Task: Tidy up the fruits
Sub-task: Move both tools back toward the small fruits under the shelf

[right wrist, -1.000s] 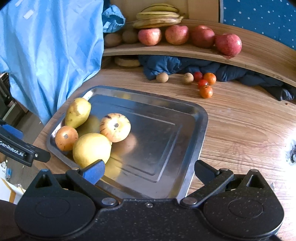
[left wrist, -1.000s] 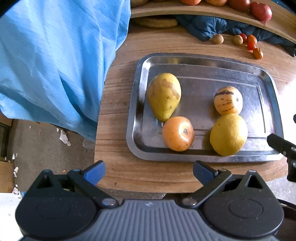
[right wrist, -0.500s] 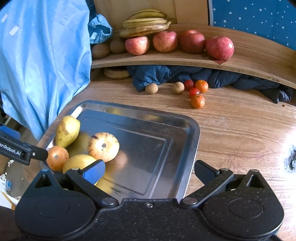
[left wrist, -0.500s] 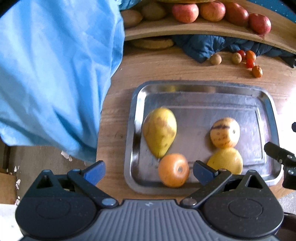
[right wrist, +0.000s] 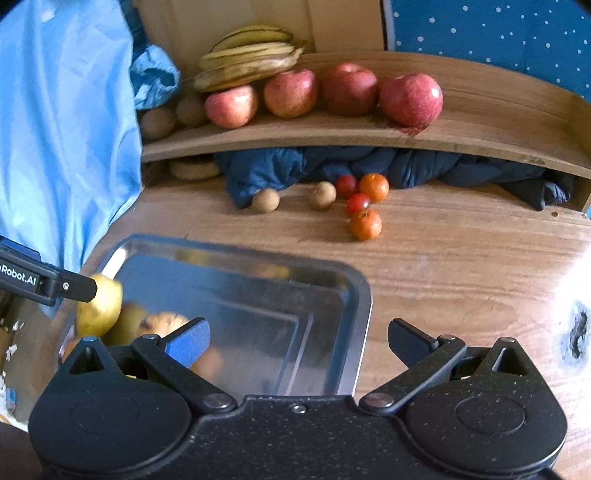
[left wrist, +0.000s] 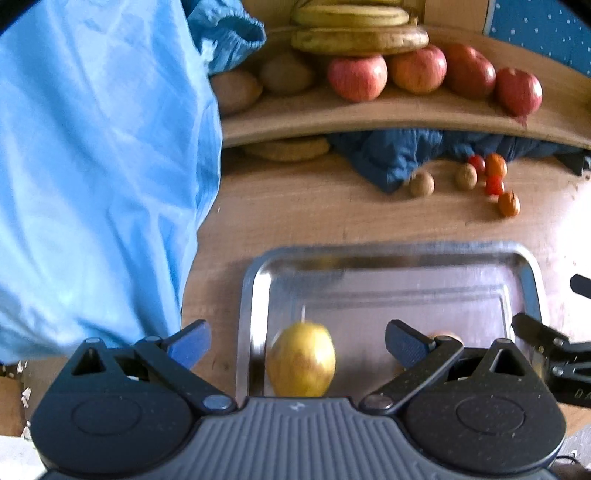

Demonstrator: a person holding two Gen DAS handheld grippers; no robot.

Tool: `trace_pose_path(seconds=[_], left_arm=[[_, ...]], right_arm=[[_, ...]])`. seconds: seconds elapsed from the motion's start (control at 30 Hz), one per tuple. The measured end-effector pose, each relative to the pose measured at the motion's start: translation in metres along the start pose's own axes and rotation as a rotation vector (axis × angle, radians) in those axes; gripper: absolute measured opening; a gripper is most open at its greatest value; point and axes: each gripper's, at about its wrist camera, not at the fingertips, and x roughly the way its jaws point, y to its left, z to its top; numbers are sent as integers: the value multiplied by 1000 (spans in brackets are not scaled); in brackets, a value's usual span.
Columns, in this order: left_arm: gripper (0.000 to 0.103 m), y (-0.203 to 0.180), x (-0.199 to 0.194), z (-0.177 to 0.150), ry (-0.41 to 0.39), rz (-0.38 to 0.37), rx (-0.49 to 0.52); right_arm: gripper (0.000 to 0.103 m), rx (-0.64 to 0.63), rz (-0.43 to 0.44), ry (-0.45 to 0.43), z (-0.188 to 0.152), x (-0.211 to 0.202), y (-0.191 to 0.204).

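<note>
Hanging at the far left of both grippers is a blue cloth (left wrist: 99, 177). Ahead of the left gripper (left wrist: 297, 341), whose fingers are spread wide with nothing between them, a yellow pear (left wrist: 301, 363) lies in the near left corner of a metal tray (left wrist: 255, 295), just in front of the open jaws. Beyond the tray, on the wooden table (left wrist: 295, 206), sit two small brown fruits (left wrist: 421, 183) and, to their right, a few small red and orange tomatoes (left wrist: 508, 203). Farther ahead, a wooden shelf (left wrist: 332, 114) carries bananas (left wrist: 358, 31) and a row of red apples (left wrist: 356, 77).

From the right gripper (right wrist: 299, 341), also spread and empty, the tray's right rim (right wrist: 360, 317) runs between the fingers. The pear shows to the left, with a striped round fruit (right wrist: 162, 321) beside it, partly hidden behind the left finger. Most of the tray floor is bare and blurred. The left gripper's tip (right wrist: 79, 290) pokes in from the left, over the pear.
</note>
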Motion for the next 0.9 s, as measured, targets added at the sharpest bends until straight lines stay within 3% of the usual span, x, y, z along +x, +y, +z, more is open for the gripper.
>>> trace_pose_path(seconds=[0.63,0.9], left_arm=[[102,-52,58,77,-17,-191,91],[102,-61,81,95,4,-222,104]], right_arm=[[102,51,-86,-9,28,33,-11],[102,61,-116,11,33,45,-16]])
